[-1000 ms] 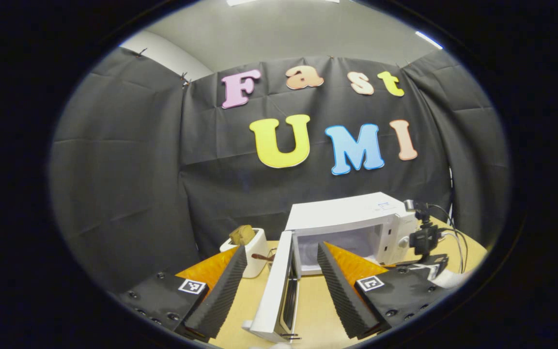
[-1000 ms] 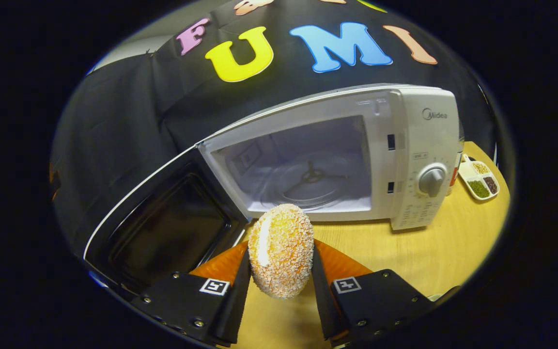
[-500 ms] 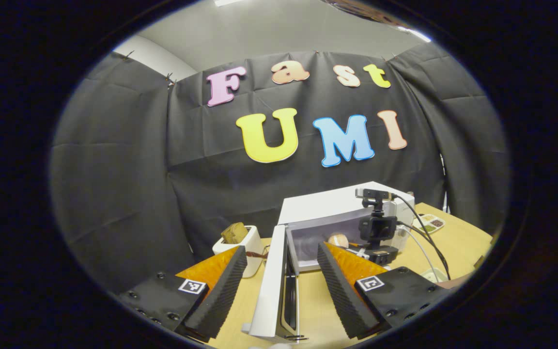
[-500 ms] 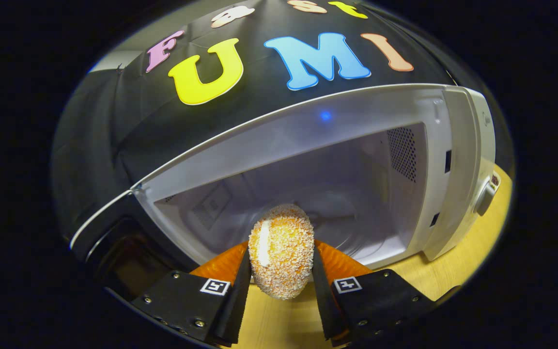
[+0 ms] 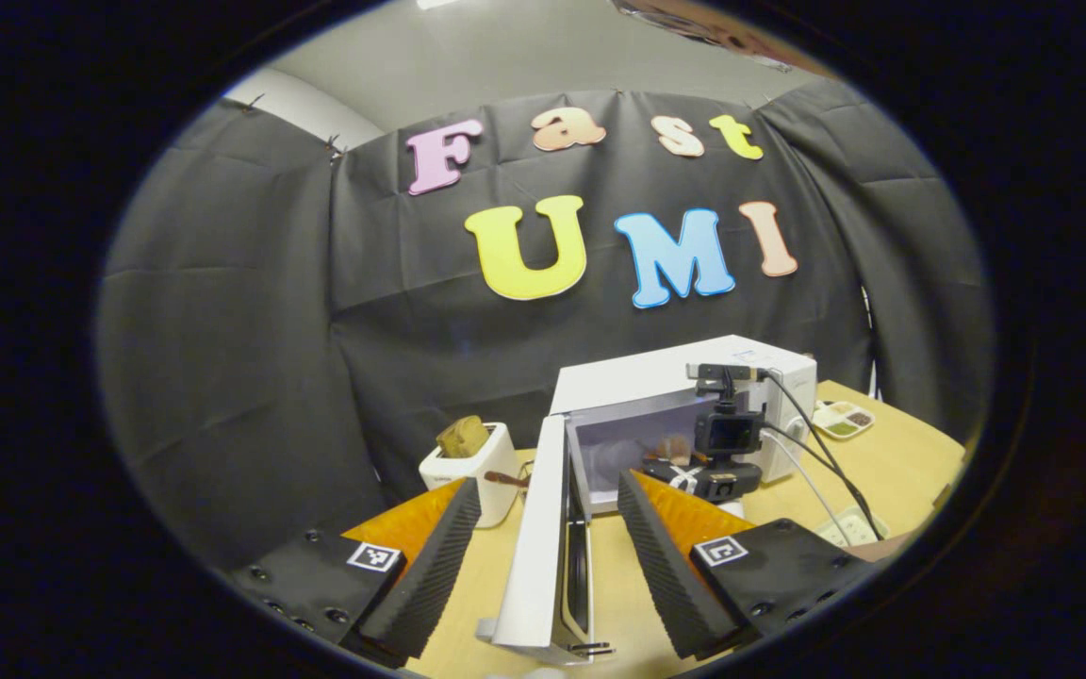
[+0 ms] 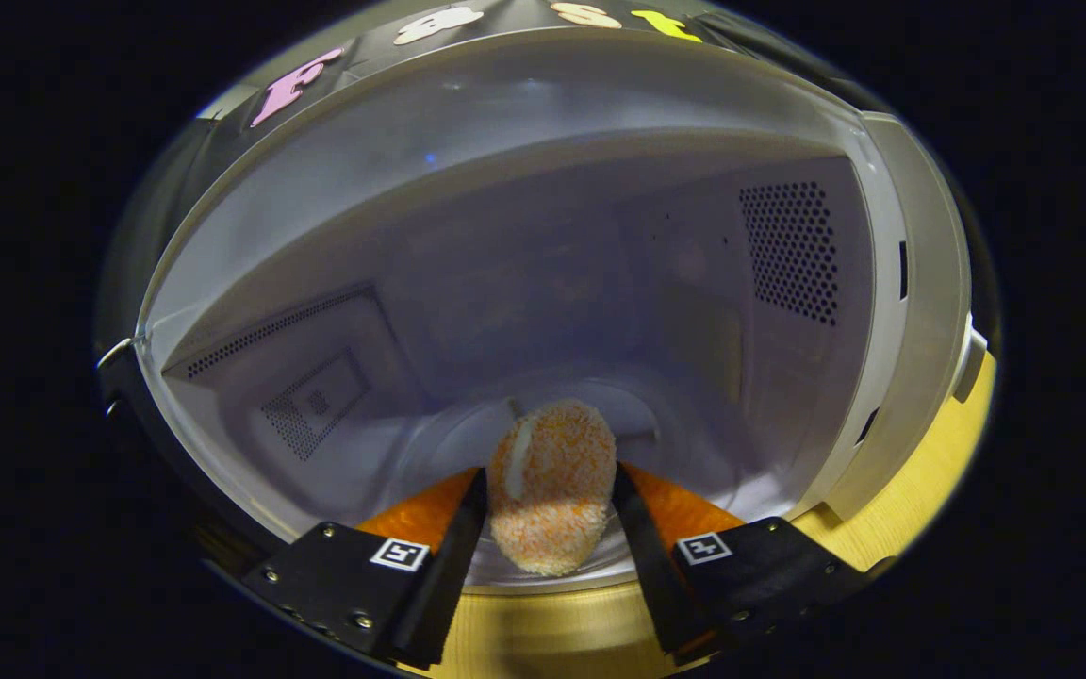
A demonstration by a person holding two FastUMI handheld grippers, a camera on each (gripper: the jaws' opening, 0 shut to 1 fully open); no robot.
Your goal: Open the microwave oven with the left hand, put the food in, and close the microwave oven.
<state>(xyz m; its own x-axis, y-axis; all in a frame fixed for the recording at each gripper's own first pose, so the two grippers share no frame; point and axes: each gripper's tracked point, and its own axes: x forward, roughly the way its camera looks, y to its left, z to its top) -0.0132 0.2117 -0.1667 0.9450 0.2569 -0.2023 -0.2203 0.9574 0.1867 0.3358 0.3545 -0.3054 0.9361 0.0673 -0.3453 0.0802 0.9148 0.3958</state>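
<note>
The white microwave [image 5: 684,372] stands on the wooden table with its door [image 5: 538,552] swung wide toward me. In the right gripper view its cavity [image 6: 552,283] looms close. My right gripper [image 6: 548,505] is shut on a crumb-coated orange food ball [image 6: 552,486], held at the cavity mouth over the round turntable [image 6: 675,443]. In the left gripper view the right gripper [image 5: 708,462] reaches into the microwave opening. My left gripper [image 5: 548,547] is open, its fingers on either side of the door's edge without pressing on it.
A white toaster [image 5: 468,467] with a brown slice in it stands left of the microwave. A small divided dish [image 5: 840,420] of seeds lies on the table [image 5: 892,462] to the right. Cables trail from the right gripper across the table.
My right gripper has carried the food ball forward from in front of the microwave into the cavity mouth. The left gripper stays open at the door's edge, barely shifted.
</note>
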